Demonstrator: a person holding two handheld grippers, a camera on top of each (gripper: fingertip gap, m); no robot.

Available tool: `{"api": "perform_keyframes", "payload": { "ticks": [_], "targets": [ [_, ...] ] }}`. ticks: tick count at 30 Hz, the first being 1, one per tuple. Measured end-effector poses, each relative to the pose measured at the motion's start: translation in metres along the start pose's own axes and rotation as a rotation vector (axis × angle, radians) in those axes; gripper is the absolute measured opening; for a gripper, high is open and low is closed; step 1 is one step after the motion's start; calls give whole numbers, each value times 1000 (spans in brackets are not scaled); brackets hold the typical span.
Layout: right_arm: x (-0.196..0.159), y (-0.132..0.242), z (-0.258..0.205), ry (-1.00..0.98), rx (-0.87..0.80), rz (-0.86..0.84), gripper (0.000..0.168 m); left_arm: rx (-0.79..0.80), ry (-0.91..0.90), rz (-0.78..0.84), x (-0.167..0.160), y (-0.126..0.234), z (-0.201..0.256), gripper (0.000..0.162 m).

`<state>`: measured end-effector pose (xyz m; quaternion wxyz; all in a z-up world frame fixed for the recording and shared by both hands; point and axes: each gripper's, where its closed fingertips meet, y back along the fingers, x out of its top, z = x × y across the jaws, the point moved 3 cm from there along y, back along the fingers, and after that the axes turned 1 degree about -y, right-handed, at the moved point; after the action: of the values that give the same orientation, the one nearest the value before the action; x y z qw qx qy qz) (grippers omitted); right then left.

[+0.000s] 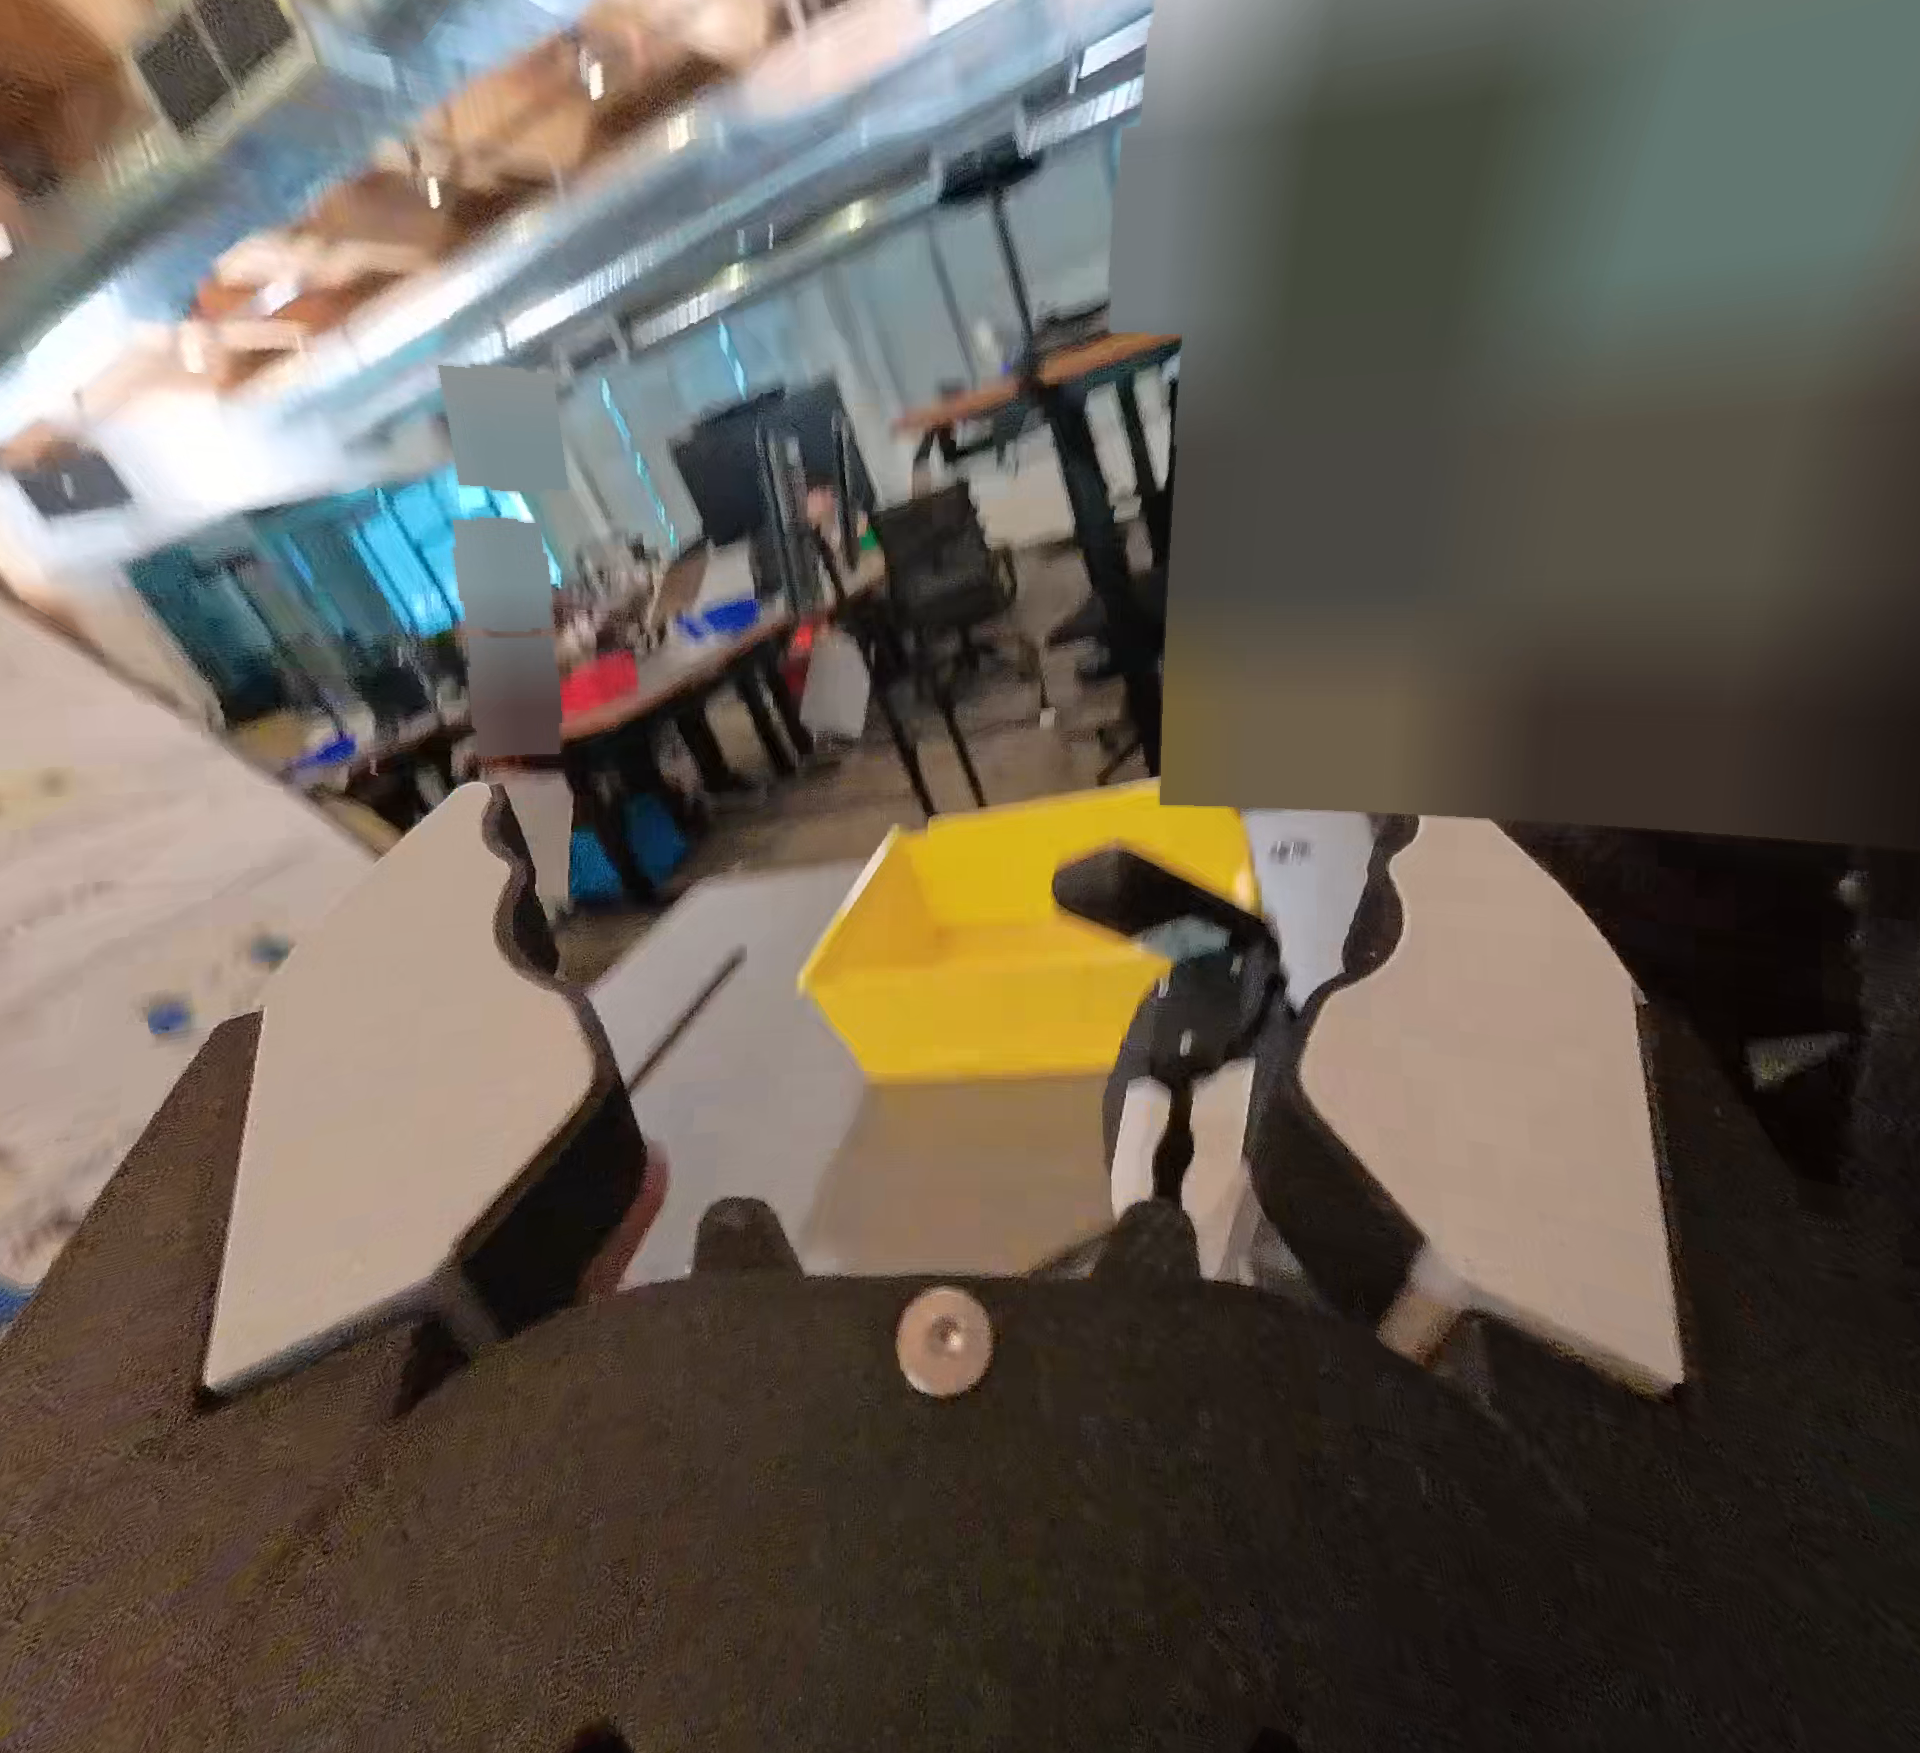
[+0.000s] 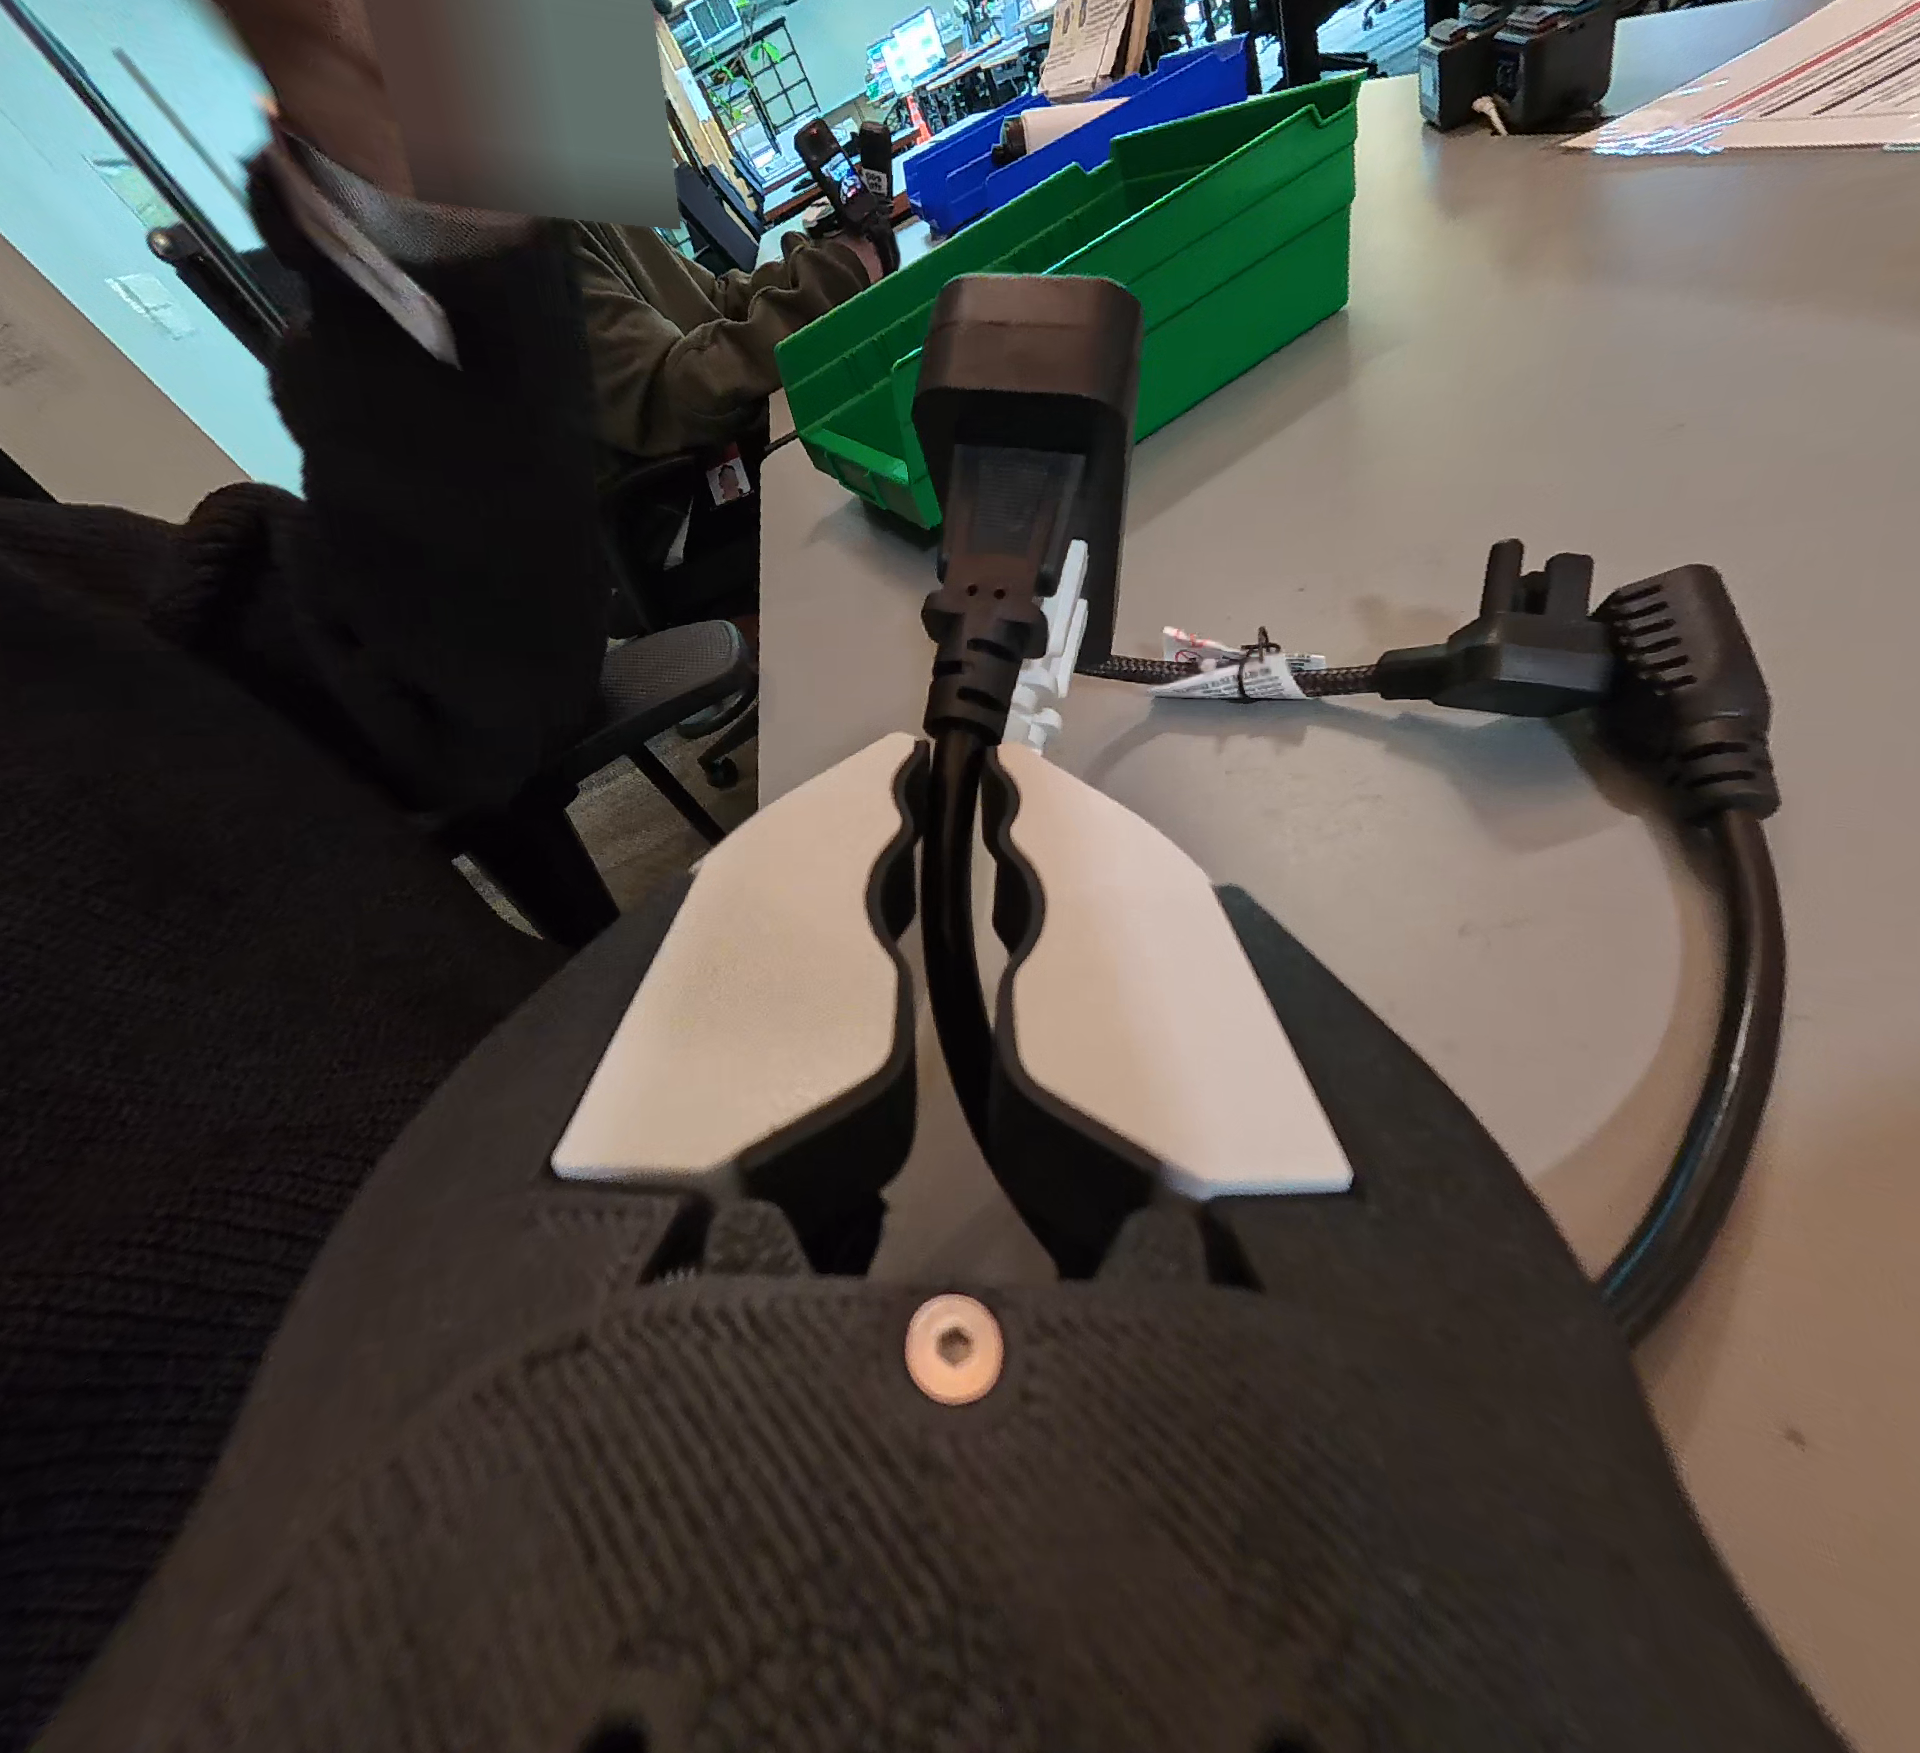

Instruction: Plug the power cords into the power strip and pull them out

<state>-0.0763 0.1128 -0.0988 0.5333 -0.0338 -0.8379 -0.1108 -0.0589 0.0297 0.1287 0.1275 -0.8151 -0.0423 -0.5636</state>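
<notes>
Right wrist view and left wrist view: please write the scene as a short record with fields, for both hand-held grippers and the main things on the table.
right hand-held gripper: shut on the black cord, just behind its plug
black plug: held up above the grey table
other end of cord: lies on the table, beside a braided cable
green bin: on the table, behind the plug
left hand-held gripper: open, holds nothing
yellow bin: ahead of the left hand-held gripper
power strip: cannot tell
</notes>
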Motion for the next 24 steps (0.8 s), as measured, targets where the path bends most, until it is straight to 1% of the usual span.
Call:
{"api": "perform_keyframes", "payload": {
  "ticks": [1, 3, 4, 5, 6, 7, 9, 10, 12, 14, 15, 19, 21, 24],
  "targets": [
    [0, 1, 0, 6, 1, -4, 10, 23, 31, -133, -43, -4, -4, 147],
    [0, 1, -1, 13, 5, -9, 10, 10, 99, -380, -130, -1, -1, 147],
    [0, 1, -1, 12, 10, -12, 10, -2, 134, -462, -165, 4, 5, 147],
    [0, 1, -1, 9, 14, -14, 10, -23, 161, -500, -190, 8, 13, 147],
    [0, 1, -1, 5, 17, -15, 10, -40, 191, -527, -207, 10, 20, 147],
    [0, 1, -1, 4, 20, -16, 10, -65, 206, -548, -217, 10, 27, 144],
    [0, 1, -1, 0, 25, -19, 10, -78, 185, -552, -224, 5, 32, 142],
    [-1, 1, -1, -1, 28, -20, 10, -84, 167, -550, -225, 3, 33, 130],
    [-1, 1, -1, -5, 35, -23, 10, -118, 143, -532, -223, 1, 38, 92],
    [-2, 1, -2, -3, 43, -28, 10, -79, 106, -517, -225, 1, 35, 76],
    [-2, 1, -2, -1, 43, -31, 10, -75, 86, -513, -225, 1, 35, 72],
    [-1, 1, -3, 0, 44, -34, 10, -69, 108, -515, -223, 2, 36, 71],
    [-1, 1, -2, 6, 30, -33, 10, -51, 72, -521, -220, 3, 35, 71],
    [0, 2, 0, 10, 9, -29, 10, -13, 13, -488, -209, 6, 31, 69]
  ]
}}
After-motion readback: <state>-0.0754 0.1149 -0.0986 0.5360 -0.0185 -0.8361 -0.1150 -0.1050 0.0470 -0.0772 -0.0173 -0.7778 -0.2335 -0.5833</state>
